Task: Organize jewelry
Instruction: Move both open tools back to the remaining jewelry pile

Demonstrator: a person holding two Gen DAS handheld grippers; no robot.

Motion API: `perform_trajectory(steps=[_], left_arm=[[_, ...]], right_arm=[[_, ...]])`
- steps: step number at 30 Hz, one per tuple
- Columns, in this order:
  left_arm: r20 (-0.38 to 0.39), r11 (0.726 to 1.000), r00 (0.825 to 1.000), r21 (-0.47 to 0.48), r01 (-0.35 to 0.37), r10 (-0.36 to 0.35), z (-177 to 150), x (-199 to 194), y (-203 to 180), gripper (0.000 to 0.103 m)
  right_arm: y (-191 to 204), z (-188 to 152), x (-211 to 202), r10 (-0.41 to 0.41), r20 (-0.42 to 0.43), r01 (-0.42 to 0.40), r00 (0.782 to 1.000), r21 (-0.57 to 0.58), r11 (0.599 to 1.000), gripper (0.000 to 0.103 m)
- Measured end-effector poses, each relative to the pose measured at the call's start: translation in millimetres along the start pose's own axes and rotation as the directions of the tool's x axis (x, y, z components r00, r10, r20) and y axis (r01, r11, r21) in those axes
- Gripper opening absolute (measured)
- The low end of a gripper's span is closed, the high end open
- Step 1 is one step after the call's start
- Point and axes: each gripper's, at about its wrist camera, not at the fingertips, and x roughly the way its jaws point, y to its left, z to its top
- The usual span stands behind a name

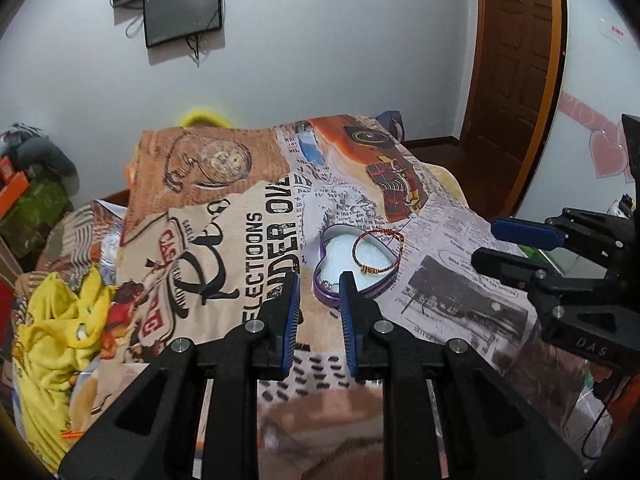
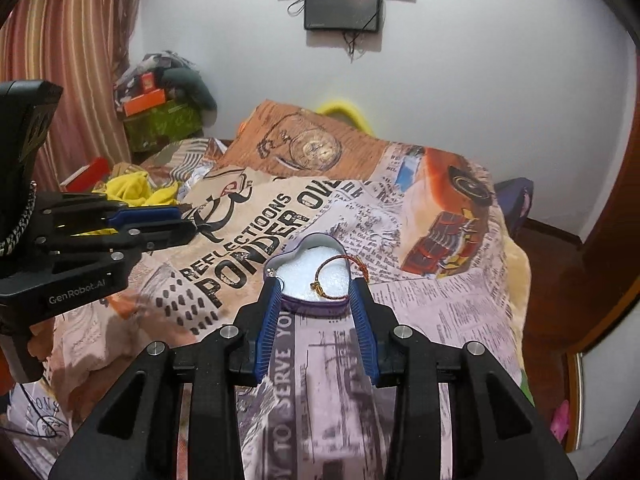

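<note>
A purple heart-shaped tin (image 2: 308, 276) sits on the bed's printed blanket (image 2: 432, 304); the bracelet (image 2: 338, 276) lies partly over its rim. The right hand-held gripper (image 2: 315, 286), wide, brackets the tin; the left hand-held gripper (image 1: 319, 280), narrower, holds nothing. Nudge the bracelet inward gently, steadying the tin.

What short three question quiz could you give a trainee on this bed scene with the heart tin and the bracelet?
1. True or false: the bracelet lies wholly inside the heart tin.
2. Multiple choice: what lines the tin? A) white padding B) red velvet C) nothing
3. Short answer: which claw points at the tin with open jaws either side of its near wall, seen from its own camera?

Key
1. False: the bracelet rests partly on the lining and its far end hangs over the tin's rim.
2. A
3. The right claw; the left claw is also open, near the tin's left end.
</note>
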Motion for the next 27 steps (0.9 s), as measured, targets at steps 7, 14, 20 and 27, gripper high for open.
perform_trajectory(steps=[7, 14, 20, 27], left_arm=[[0.008, 1.0, 1.0, 0.024, -0.019, 0.019, -17.6, -20.8, -10.0, 0.023], [-0.013, 0.999, 1.0, 0.038, -0.009, 0.009, -40.2, -22.9, -17.5, 0.034], [-0.08, 0.999, 0.997, 0.029, 0.026, -0.024, -61.0, -6.6, -23.9, 0.041], [-0.164, 0.997, 0.984, 0.004, 0.071, -0.069, -79.7, 17.0, -30.8, 0.041]], right_arm=[[8.0, -13.9, -21.4, -0.03, 0.02, 0.03, 0.999, 0.029, 0.999, 0.033], [15.5, -36.0, -27.7, -0.035, -0.001, 0.035, 0.999, 0.051, 0.998, 0.033], [20.0, -55.6, -16.6, -0.029, -0.063, 0.033, 0.998, 0.057, 0.998, 0.033], [22.7, -78.1, 3.9, 0.006, -0.144, 0.006, 0.99, 0.081, 0.997, 0.033]])
